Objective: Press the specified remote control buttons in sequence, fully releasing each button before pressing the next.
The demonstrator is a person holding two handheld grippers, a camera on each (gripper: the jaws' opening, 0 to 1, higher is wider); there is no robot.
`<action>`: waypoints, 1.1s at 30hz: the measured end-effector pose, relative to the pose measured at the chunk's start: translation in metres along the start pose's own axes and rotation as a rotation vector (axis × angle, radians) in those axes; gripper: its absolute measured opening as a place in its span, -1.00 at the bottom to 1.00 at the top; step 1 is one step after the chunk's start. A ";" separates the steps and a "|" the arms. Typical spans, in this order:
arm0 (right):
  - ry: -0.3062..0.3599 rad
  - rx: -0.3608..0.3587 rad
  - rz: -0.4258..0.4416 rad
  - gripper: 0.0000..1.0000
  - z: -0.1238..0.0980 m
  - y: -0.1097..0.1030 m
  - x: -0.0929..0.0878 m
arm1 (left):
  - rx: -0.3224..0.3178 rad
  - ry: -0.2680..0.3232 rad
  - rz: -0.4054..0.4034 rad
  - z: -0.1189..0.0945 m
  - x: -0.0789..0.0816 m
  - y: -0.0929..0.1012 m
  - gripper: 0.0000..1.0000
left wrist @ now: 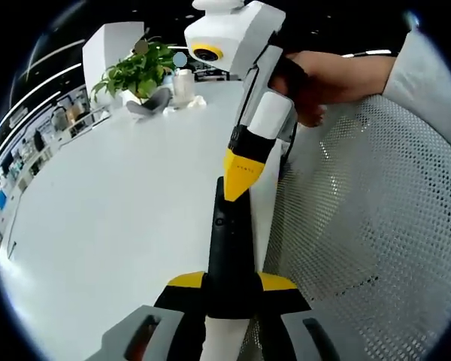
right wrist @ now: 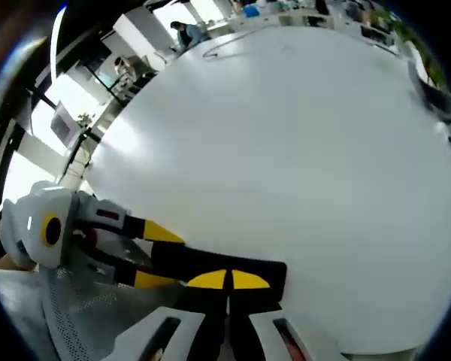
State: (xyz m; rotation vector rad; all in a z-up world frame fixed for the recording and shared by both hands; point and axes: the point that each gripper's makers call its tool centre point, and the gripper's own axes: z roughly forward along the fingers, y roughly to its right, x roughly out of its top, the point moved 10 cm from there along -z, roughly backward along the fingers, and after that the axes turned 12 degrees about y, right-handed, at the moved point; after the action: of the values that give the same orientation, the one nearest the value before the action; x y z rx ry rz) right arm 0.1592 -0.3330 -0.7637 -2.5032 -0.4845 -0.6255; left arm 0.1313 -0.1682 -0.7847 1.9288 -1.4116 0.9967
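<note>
A slim black remote control (left wrist: 229,248) sticks out forward from my left gripper (left wrist: 231,282), whose yellow-tipped jaws are shut on its near end. It hangs over the edge of the white table (left wrist: 113,203). My right gripper (left wrist: 239,174), held by a person's hand (left wrist: 323,83), comes down from above with its yellow tips closed together on the remote's far end. In the right gripper view the remote (right wrist: 210,265) lies crosswise. My right gripper (right wrist: 227,280) is shut with its tips against it, and the left gripper (right wrist: 159,257) clamps it from the left.
A potted plant (left wrist: 135,71), a white jar (left wrist: 183,84) and a grey object (left wrist: 152,104) stand at the table's far end. A white mesh chair (left wrist: 368,226) is to the right of the table edge. Shelves and a person (right wrist: 184,31) are in the background.
</note>
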 end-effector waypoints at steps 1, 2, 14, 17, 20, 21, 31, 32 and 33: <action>-0.006 -0.003 -0.004 -1.00 0.001 -0.001 -0.001 | 0.002 0.003 -0.004 0.000 -0.001 0.000 -0.52; -0.019 -0.006 -0.019 -1.00 0.001 -0.002 -0.001 | 0.001 0.003 -0.004 0.000 -0.001 0.000 -0.52; 0.012 0.041 0.064 -1.00 0.000 0.009 -0.001 | -0.003 0.002 -0.005 0.002 -0.001 -0.002 -0.51; 0.016 0.045 0.074 -1.00 0.001 0.008 -0.002 | -0.003 0.006 -0.007 0.001 -0.001 -0.002 -0.51; 0.018 0.050 0.091 -1.00 0.001 0.010 -0.002 | -0.003 0.007 -0.007 0.001 -0.001 -0.001 -0.51; 0.018 0.051 0.094 -1.00 0.001 0.009 -0.002 | -0.002 0.008 -0.008 0.001 -0.001 -0.001 -0.51; 0.025 0.044 0.082 -1.00 0.001 0.007 -0.003 | -0.002 0.014 -0.010 0.001 -0.002 -0.001 -0.51; 0.027 0.042 0.071 -1.00 0.001 0.007 -0.003 | -0.002 0.014 -0.010 0.001 -0.002 -0.001 -0.51; 0.028 0.041 0.068 -1.00 0.001 0.007 -0.003 | -0.002 0.014 -0.010 0.001 -0.002 -0.001 -0.51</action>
State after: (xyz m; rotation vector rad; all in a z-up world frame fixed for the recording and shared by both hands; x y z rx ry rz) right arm 0.1598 -0.3385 -0.7688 -2.4578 -0.3965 -0.6170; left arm 0.1321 -0.1676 -0.7867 1.9223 -1.3933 1.0023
